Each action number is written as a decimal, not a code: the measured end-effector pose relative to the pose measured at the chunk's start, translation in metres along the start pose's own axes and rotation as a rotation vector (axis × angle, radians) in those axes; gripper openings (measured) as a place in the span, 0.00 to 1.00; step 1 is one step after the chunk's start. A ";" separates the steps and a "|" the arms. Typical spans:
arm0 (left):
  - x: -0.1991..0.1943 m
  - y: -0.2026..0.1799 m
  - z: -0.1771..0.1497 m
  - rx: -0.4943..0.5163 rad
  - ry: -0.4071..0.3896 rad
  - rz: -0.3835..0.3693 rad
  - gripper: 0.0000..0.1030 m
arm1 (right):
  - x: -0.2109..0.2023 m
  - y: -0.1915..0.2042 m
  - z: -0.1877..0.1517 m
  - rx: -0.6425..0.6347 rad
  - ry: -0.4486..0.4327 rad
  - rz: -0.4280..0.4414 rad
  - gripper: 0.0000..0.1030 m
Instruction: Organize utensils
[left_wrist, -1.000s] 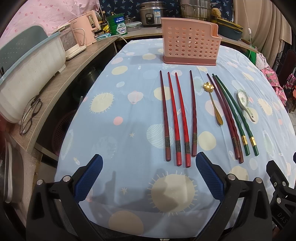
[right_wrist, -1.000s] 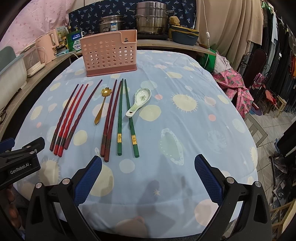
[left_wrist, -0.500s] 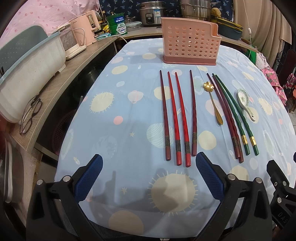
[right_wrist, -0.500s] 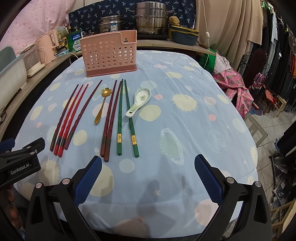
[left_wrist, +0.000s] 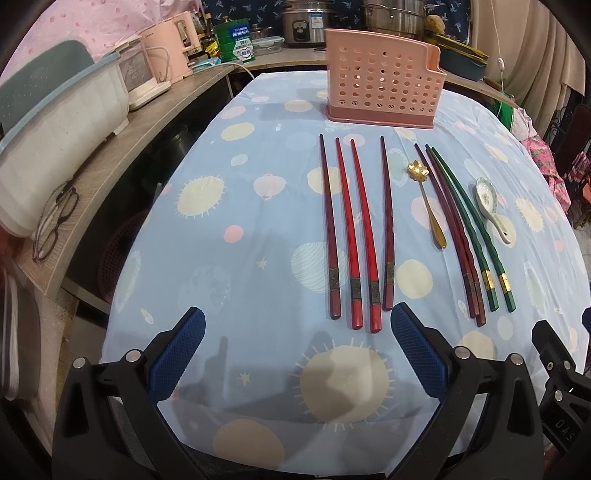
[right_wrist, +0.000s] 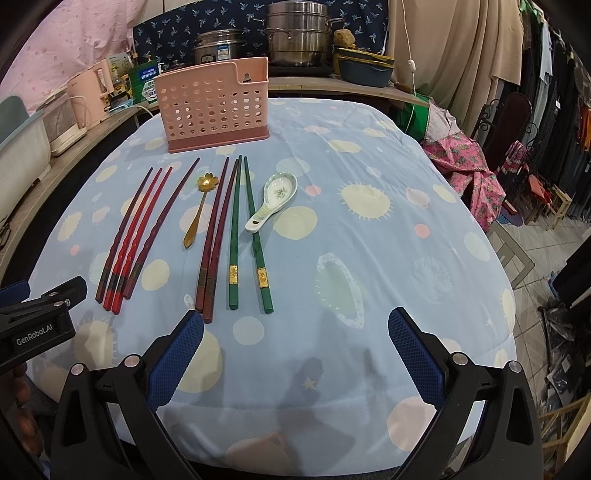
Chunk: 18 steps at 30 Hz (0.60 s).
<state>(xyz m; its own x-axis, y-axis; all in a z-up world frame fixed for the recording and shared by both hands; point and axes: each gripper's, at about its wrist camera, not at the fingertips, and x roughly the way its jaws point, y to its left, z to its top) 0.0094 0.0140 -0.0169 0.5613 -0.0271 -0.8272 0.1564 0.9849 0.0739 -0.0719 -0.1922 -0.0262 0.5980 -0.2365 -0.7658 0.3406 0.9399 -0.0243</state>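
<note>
A pink perforated utensil holder (left_wrist: 382, 94) (right_wrist: 214, 107) stands at the far end of the blue spotted tablecloth (left_wrist: 258, 229). In front of it lie several red chopsticks (left_wrist: 360, 229) (right_wrist: 136, 236), a gold spoon (left_wrist: 430, 206) (right_wrist: 197, 212), two dark red chopsticks (left_wrist: 452, 236) (right_wrist: 214, 240), two green chopsticks (left_wrist: 471, 225) (right_wrist: 243, 229) and a white ceramic spoon (left_wrist: 491, 206) (right_wrist: 273, 201). My left gripper (left_wrist: 295, 350) is open and empty, just short of the red chopsticks' near ends. My right gripper (right_wrist: 295, 350) is open and empty, near the green chopsticks' ends.
A wooden counter (left_wrist: 122, 147) runs along the left with a white tub (left_wrist: 55, 147), pink kettle (left_wrist: 168, 51) and eyeglasses (left_wrist: 55, 225). Pots (right_wrist: 299, 33) stand behind the table. Clothes and a chair (right_wrist: 517, 122) are at the right, with tiled floor below.
</note>
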 end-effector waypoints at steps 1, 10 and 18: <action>0.001 0.002 0.001 -0.009 0.003 -0.002 0.93 | 0.000 -0.002 0.000 0.004 0.001 -0.001 0.93; 0.025 0.017 0.008 -0.056 0.044 -0.036 0.93 | 0.009 -0.012 0.005 0.030 0.005 -0.013 0.93; 0.044 0.017 0.016 -0.044 0.045 -0.045 0.82 | 0.014 -0.014 0.010 0.038 0.004 -0.010 0.93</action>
<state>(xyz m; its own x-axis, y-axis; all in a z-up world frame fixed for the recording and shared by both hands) 0.0498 0.0269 -0.0428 0.5175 -0.0644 -0.8533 0.1442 0.9895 0.0128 -0.0615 -0.2115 -0.0302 0.5918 -0.2447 -0.7680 0.3735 0.9276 -0.0077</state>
